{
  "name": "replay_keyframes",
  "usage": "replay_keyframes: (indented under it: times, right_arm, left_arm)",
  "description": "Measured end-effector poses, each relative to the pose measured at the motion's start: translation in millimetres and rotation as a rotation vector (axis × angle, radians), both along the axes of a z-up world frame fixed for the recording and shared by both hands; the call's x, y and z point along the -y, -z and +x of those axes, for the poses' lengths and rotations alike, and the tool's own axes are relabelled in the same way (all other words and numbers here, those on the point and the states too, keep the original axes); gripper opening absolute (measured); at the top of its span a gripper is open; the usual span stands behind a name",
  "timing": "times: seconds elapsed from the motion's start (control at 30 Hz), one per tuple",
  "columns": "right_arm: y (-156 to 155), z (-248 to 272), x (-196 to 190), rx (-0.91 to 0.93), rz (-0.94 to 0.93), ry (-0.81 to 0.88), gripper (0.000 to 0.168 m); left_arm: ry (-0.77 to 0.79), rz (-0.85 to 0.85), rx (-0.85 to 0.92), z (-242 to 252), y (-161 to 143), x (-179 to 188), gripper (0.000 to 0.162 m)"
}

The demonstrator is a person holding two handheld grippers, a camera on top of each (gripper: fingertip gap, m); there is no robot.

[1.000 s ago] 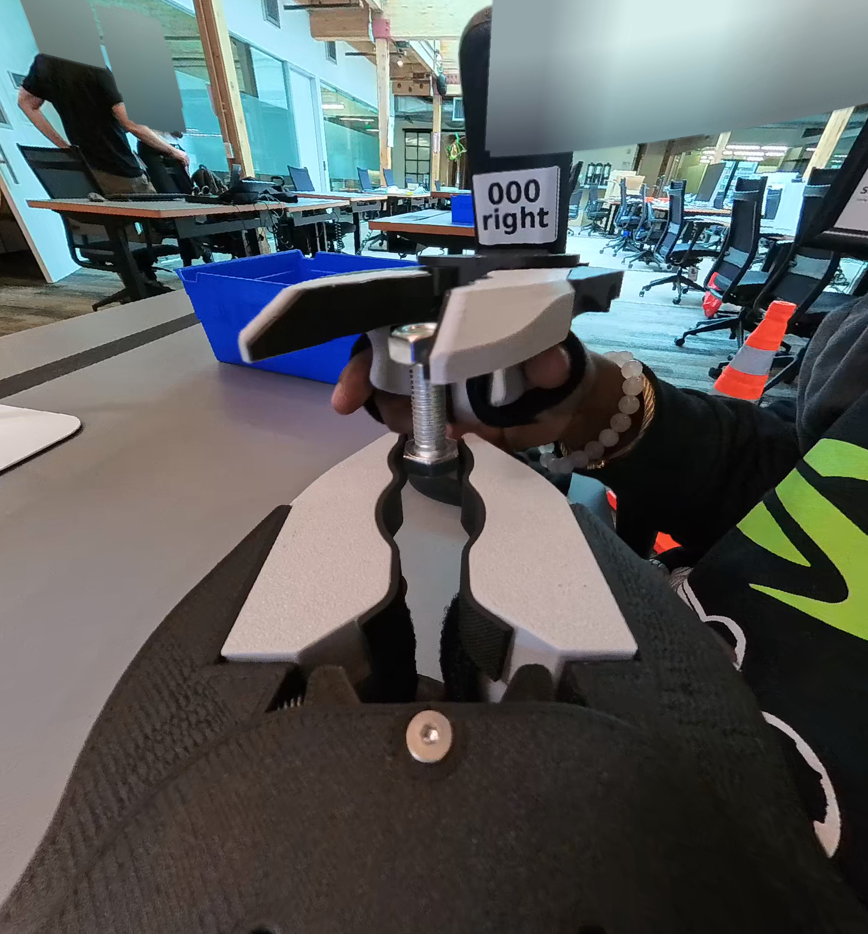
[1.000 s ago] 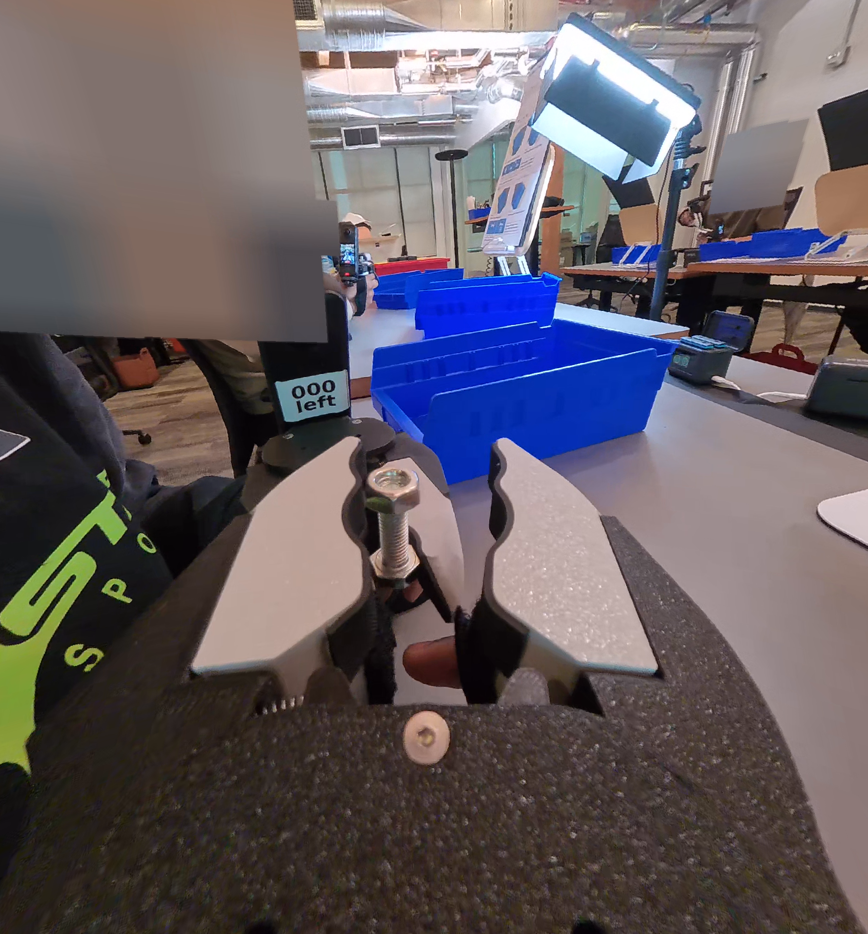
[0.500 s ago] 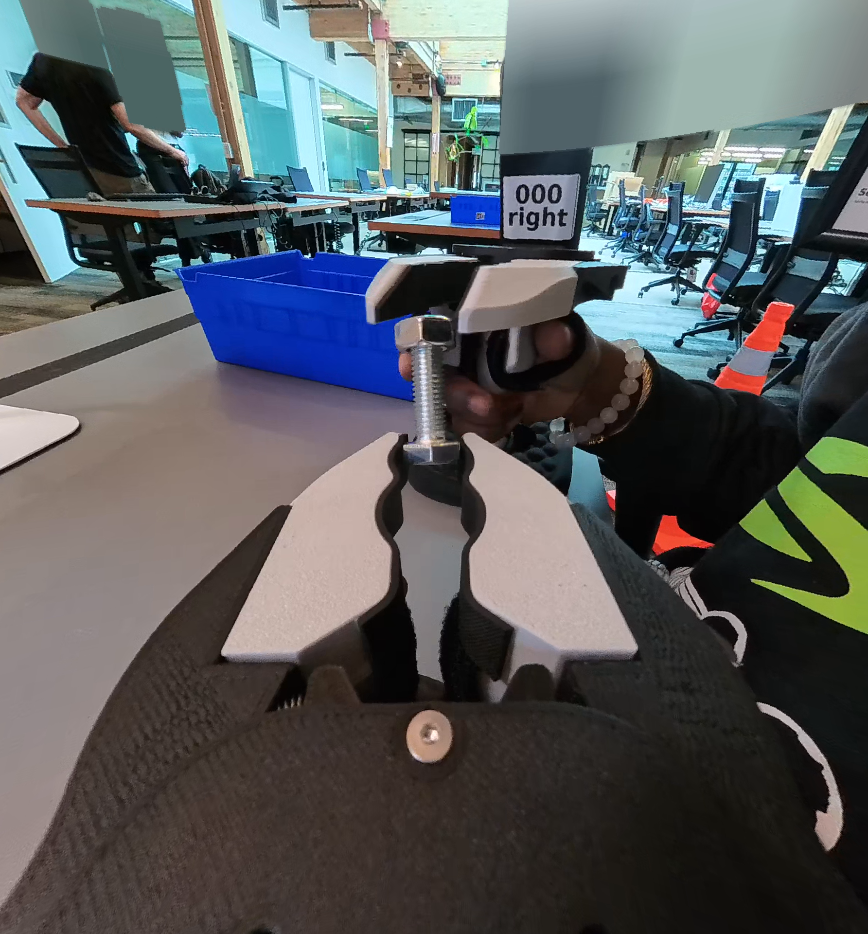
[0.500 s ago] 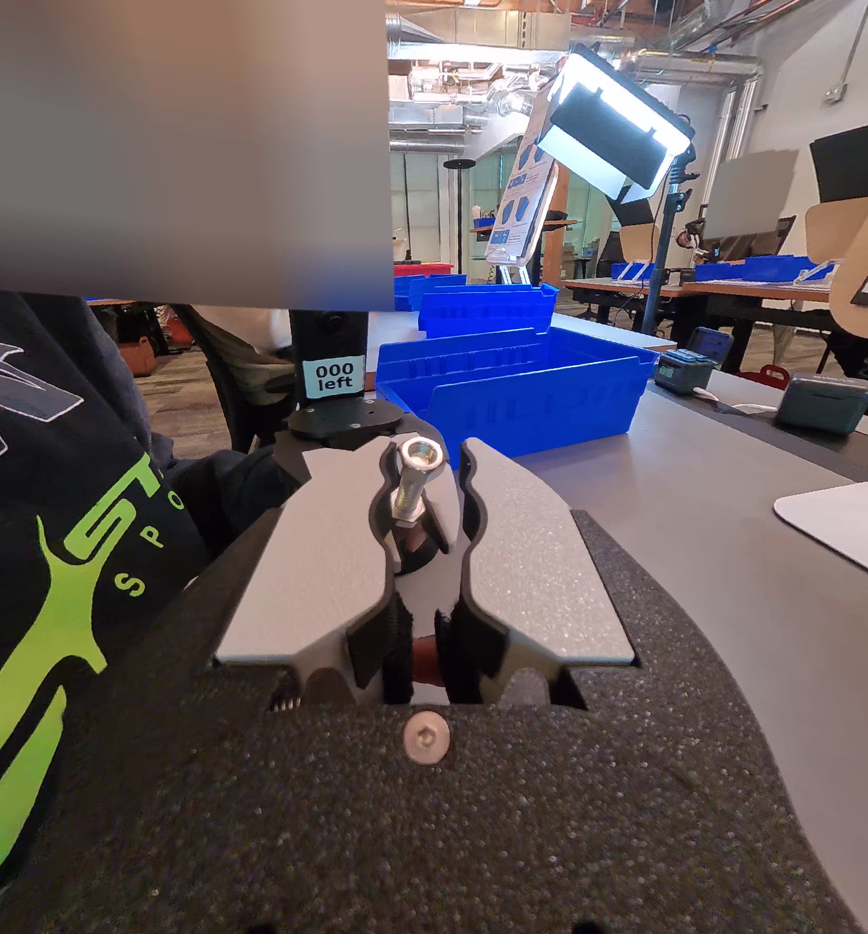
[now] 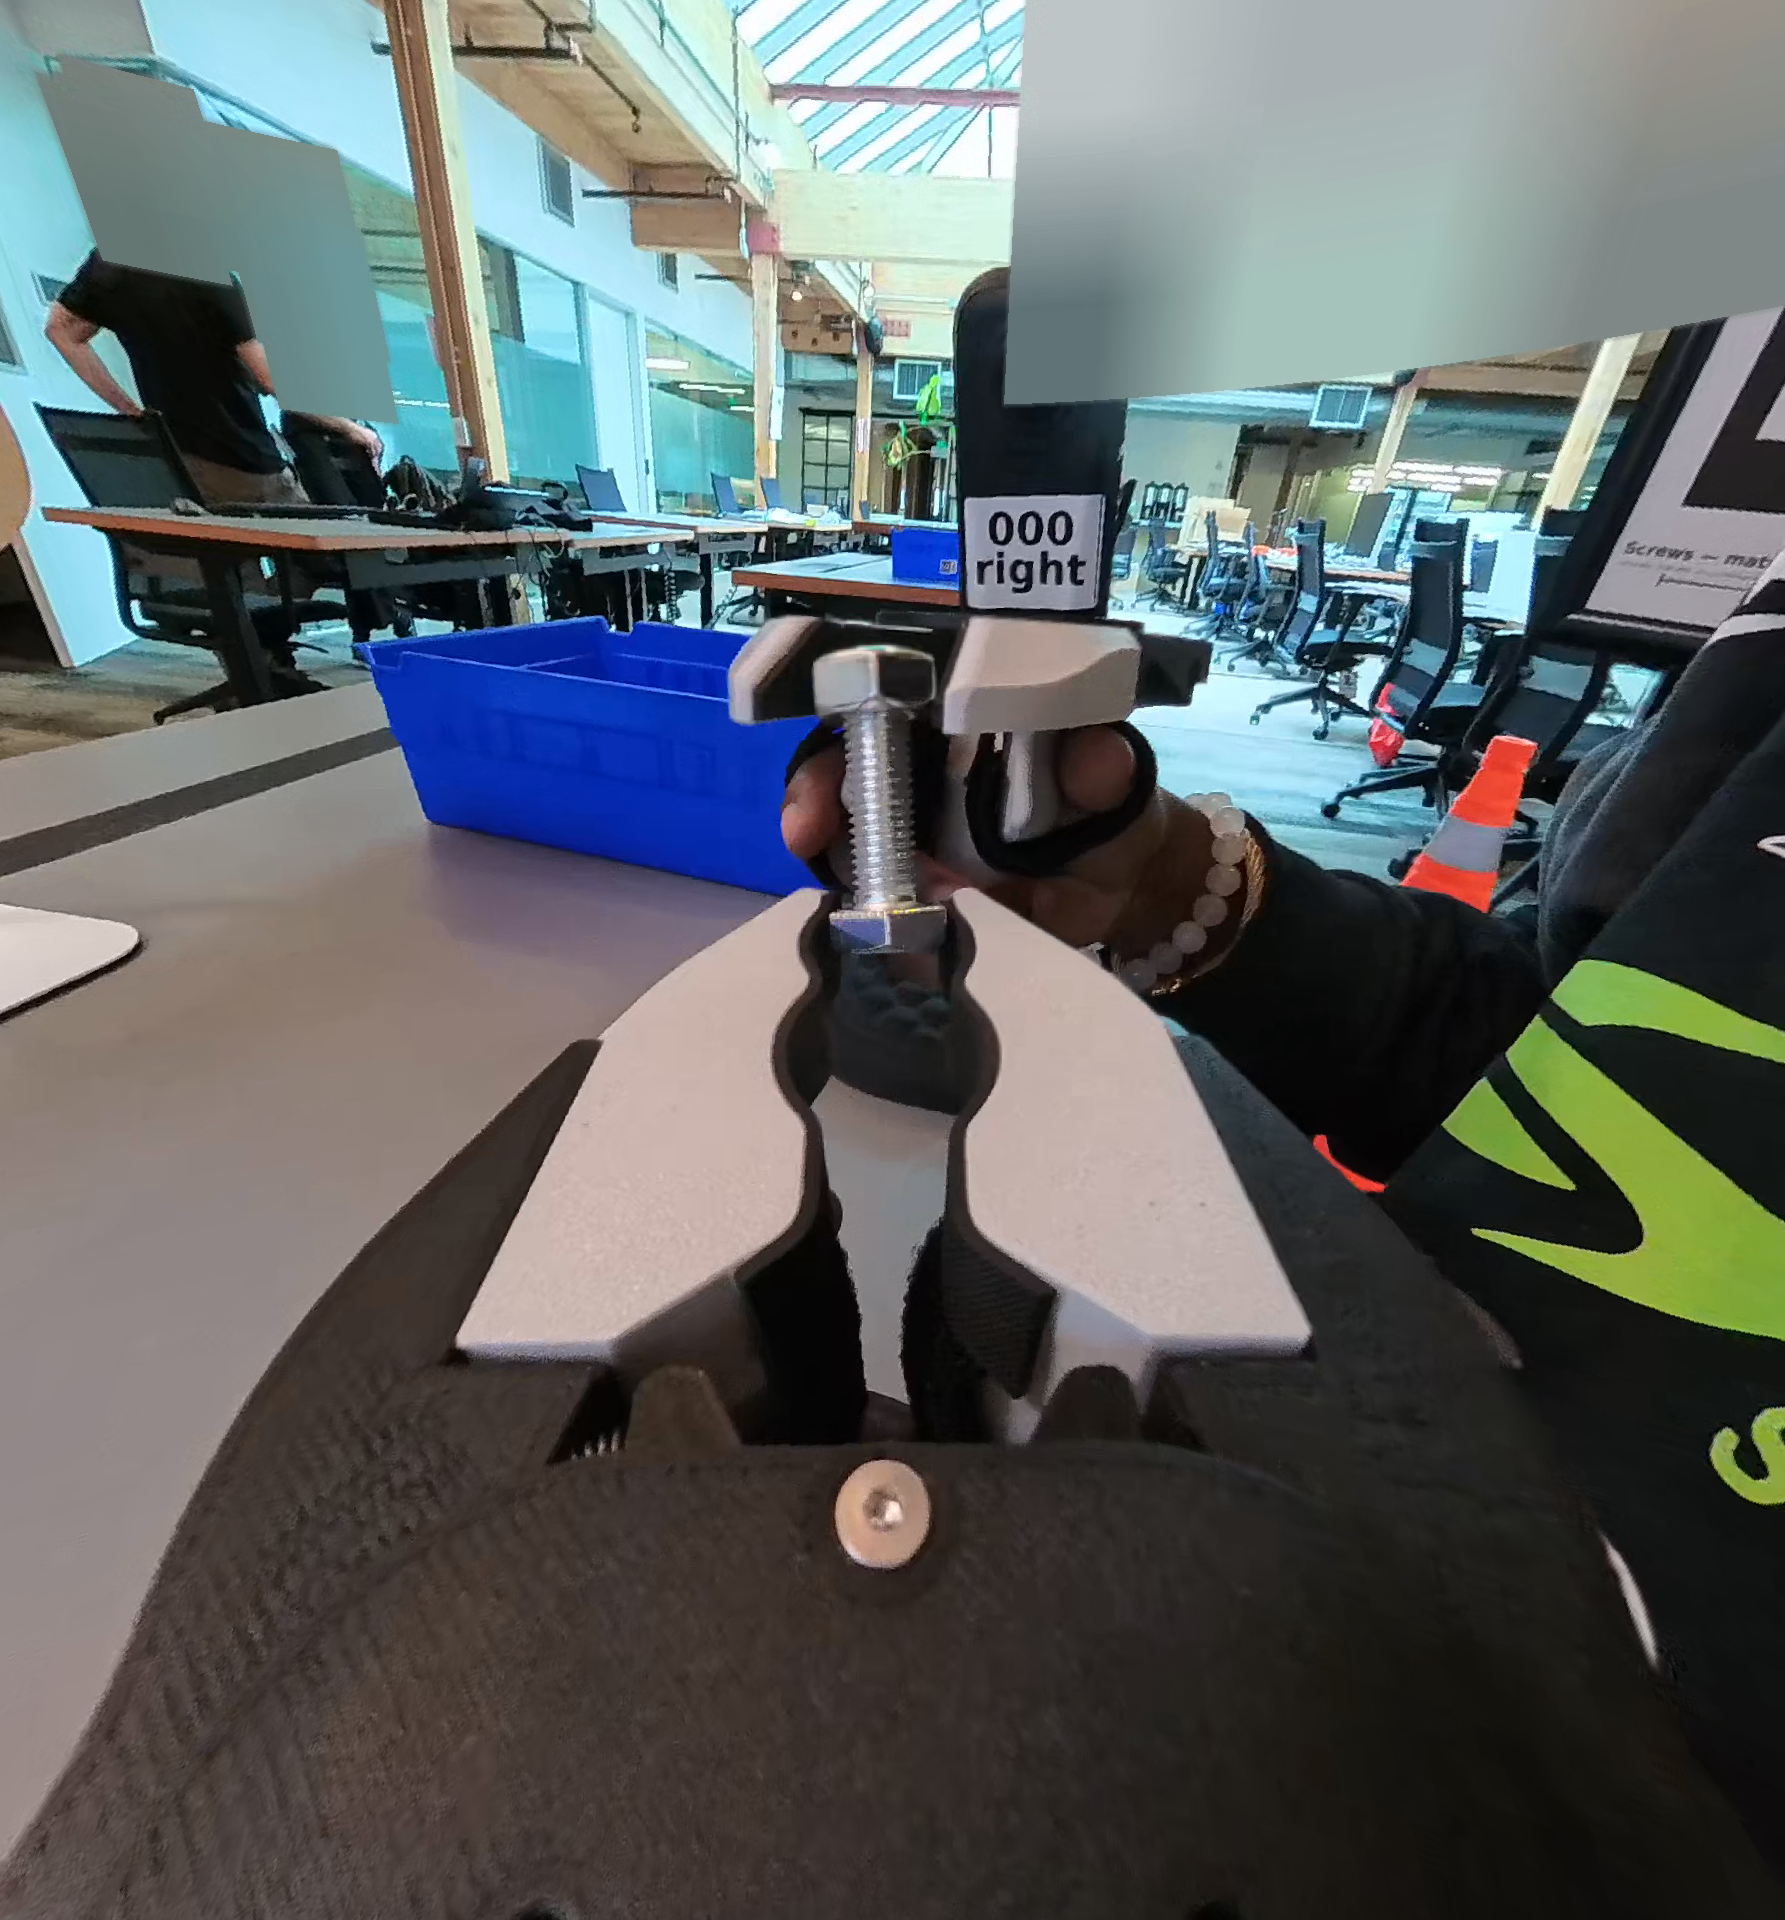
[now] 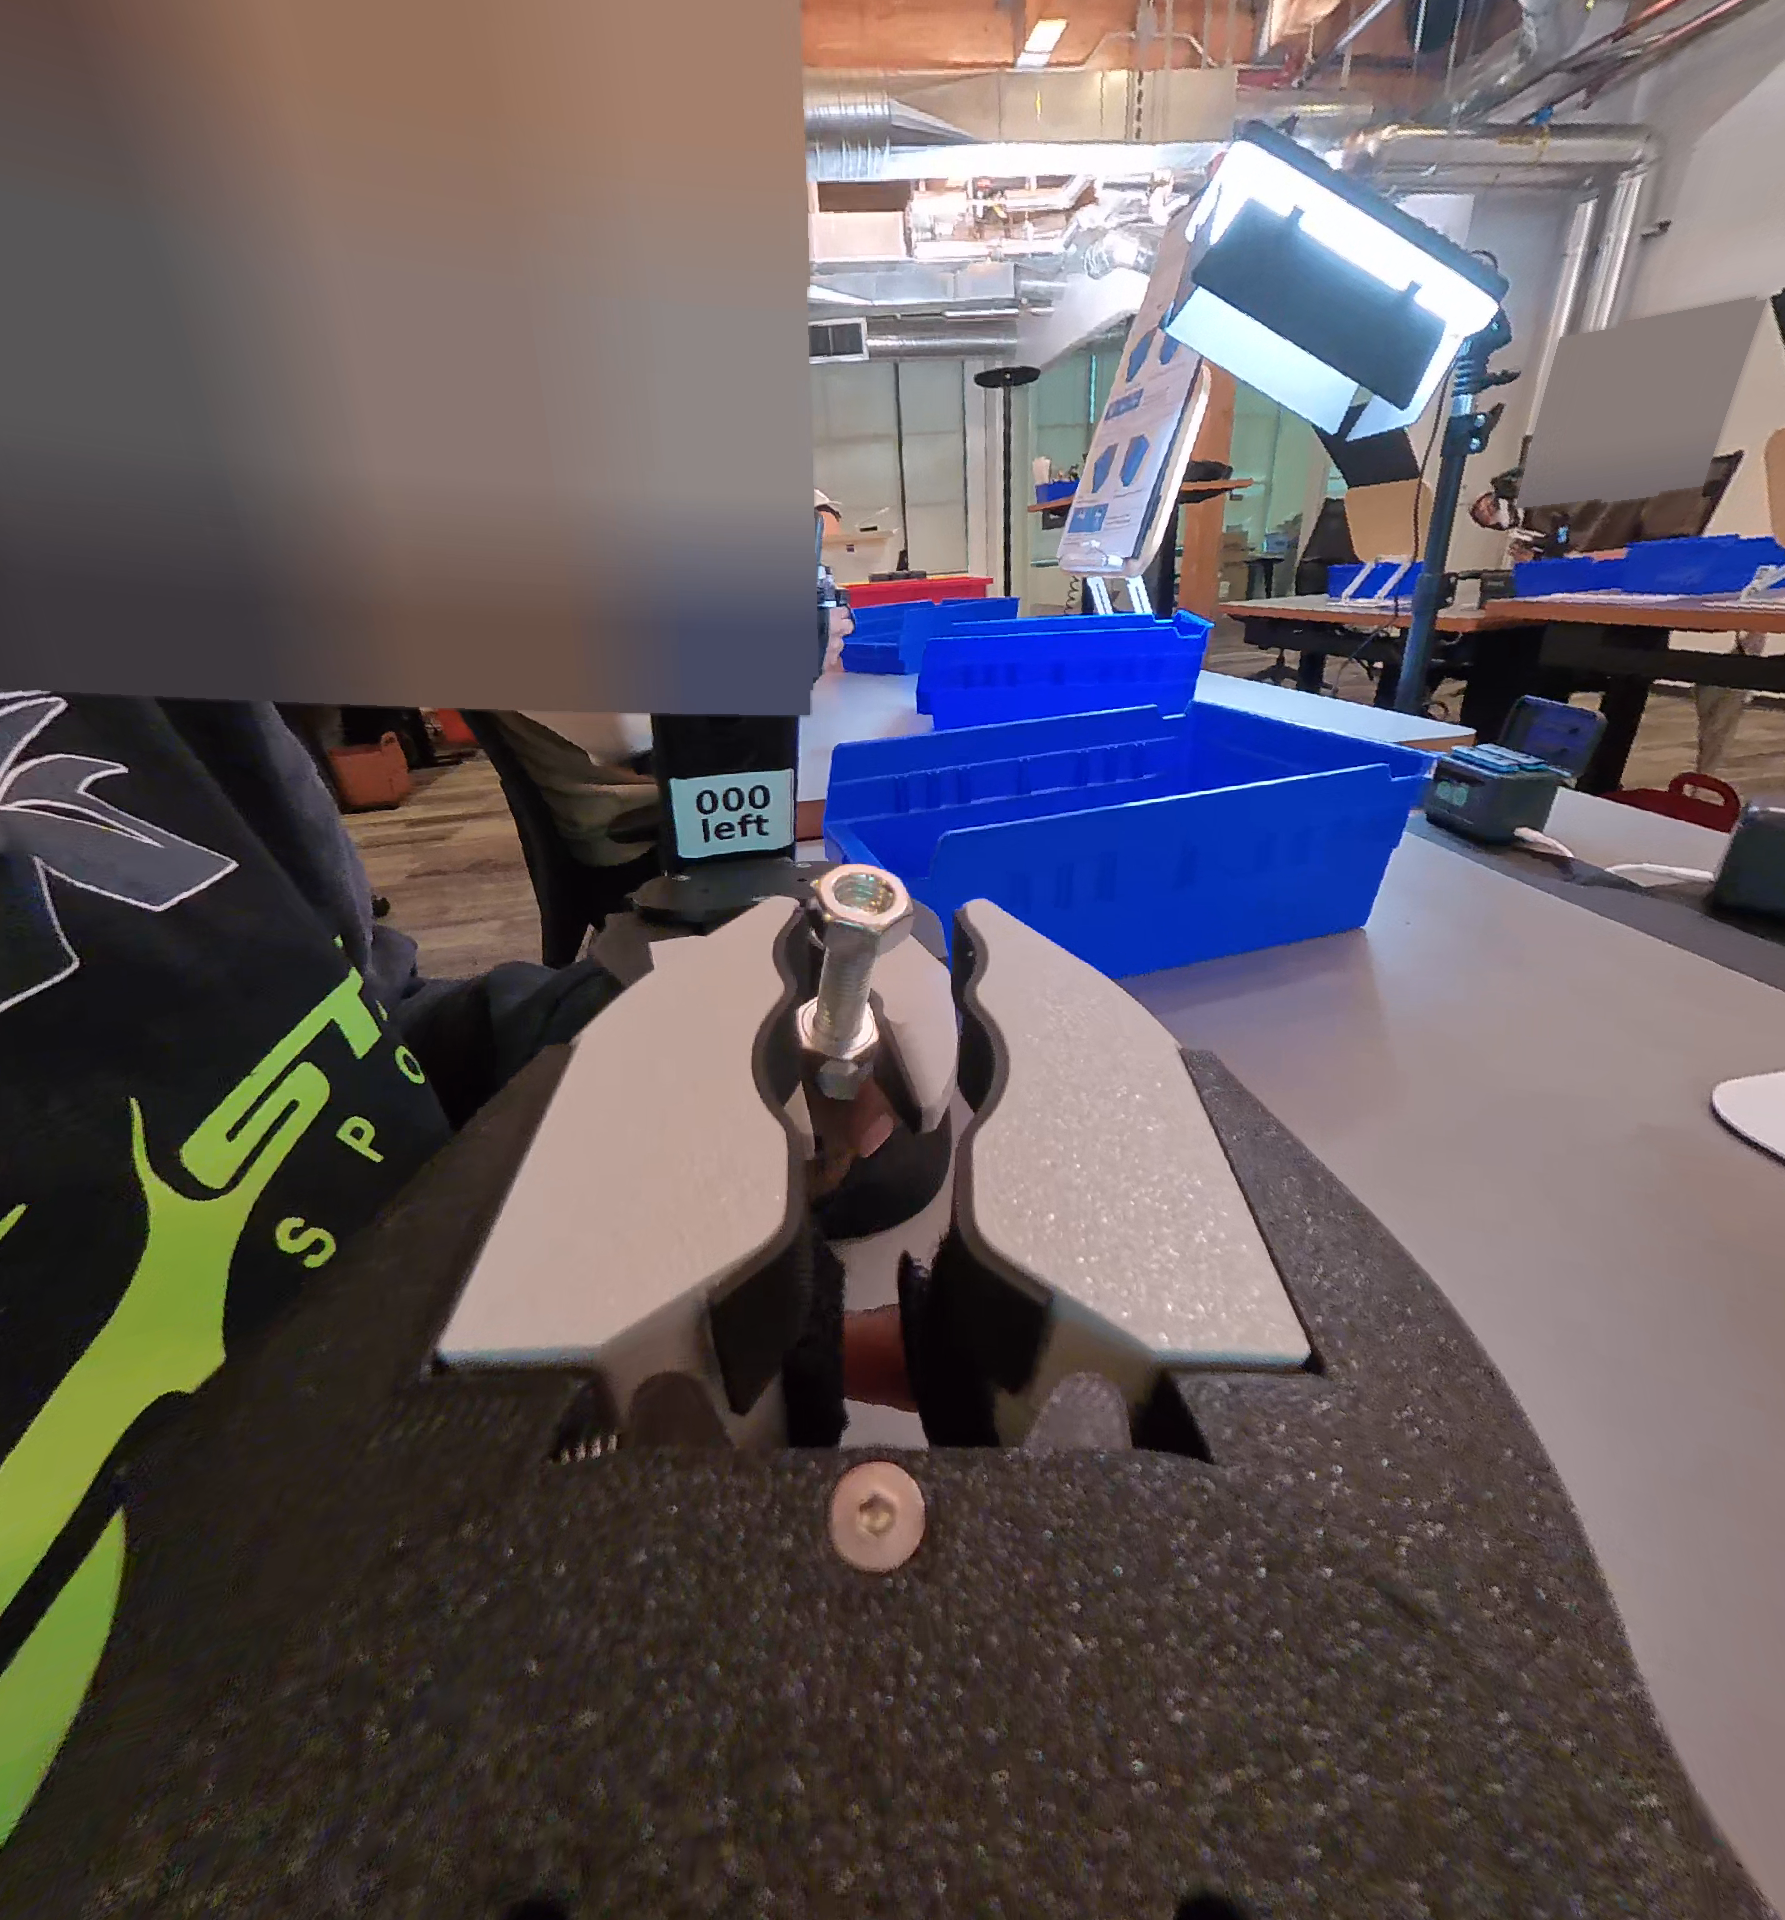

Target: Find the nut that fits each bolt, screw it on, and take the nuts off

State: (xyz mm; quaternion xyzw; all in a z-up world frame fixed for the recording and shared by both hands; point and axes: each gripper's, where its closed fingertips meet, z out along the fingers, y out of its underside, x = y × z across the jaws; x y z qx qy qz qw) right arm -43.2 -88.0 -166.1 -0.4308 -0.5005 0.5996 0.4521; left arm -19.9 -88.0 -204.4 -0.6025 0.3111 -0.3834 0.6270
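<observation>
Jaws of the left gripper [image 5: 886, 935] are pinched narrow on the hex head of the bolt [image 5: 875, 810], which stands upright out of their tips, just as it did a second ago. At the top of the thread sits the nut [image 5: 872, 675], between the fingers of the right gripper [image 6: 880, 914]. A second back those fingers were spread wide and slanted around it. Now they lie level and drawn in close, with a thin gap showing on one side, so I cannot tell whether they are actually pinching the nut. In the right wrist view the nut's threaded hole faces the camera, and the bolt leans down and away from the jaws toward the left gripper's tips. Just behind the nut, the person's hand [image 5: 1064, 831] wraps the right gripper's handle. Beyond the jaws and off to their left, a blue bin [image 5: 555, 727] rests on the grey table [image 5: 244, 1039] — unmoved.
</observation>
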Motion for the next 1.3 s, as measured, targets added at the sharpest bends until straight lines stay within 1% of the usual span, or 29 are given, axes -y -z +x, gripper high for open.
replay_keyframes:
  times: [0.17, 0.37, 0.57, 0.63, 0.77, 0.87, 1.13, 1.3]
  right_arm:
    - [-3.2, 2.4, 2.7, -0.016, 0.003, -0.022, 0.027]
    - [-5.6, -4.7, 6.4, 0.007, 0.017, -0.046, 0.035]
    - [2.1, -0.6, -3.7, 0.008, -0.001, -0.027, 0.031]
    - [5.4, 3.4, -10.9, 0.012, -0.009, 0.005, 0.026]
    - [-3.6, 6.8, -3.4, -0.027, -0.018, -0.035, 0.031]
    - [-5.5, 1.0, 2.2, -0.022, 0.000, -0.050, 0.033]
    - [-0.6, 5.1, -6.2, -0.011, -0.001, -0.026, 0.028]
    - [-8.3, 5.7, -0.3, -0.031, 0.004, -0.052, 0.030]
  left_arm:
    - [-0.002, 0.002, 0.006, -1.2, -0.7, 0.1, 0.018]
    - [-0.001, 0.005, -0.009, 0.3, 1.0, 0.4, 0.018]
    - [0.004, 0.011, 0.015, -1.8, -2.4, 1.5, 0.018]
    - [0.007, 0.013, 0.018, -2.0, -2.9, 2.0, 0.018]
    - [0.004, 0.010, 0.005, -1.0, -1.1, 1.4, 0.018]
    - [0.003, 0.008, 0.003, -1.0, -0.6, 0.9, 0.018]
    - [0.003, 0.011, 0.010, -1.5, -1.7, 0.9, 0.018]
    - [0.001, 0.010, 0.005, -1.1, -1.1, 0.6, 0.018]
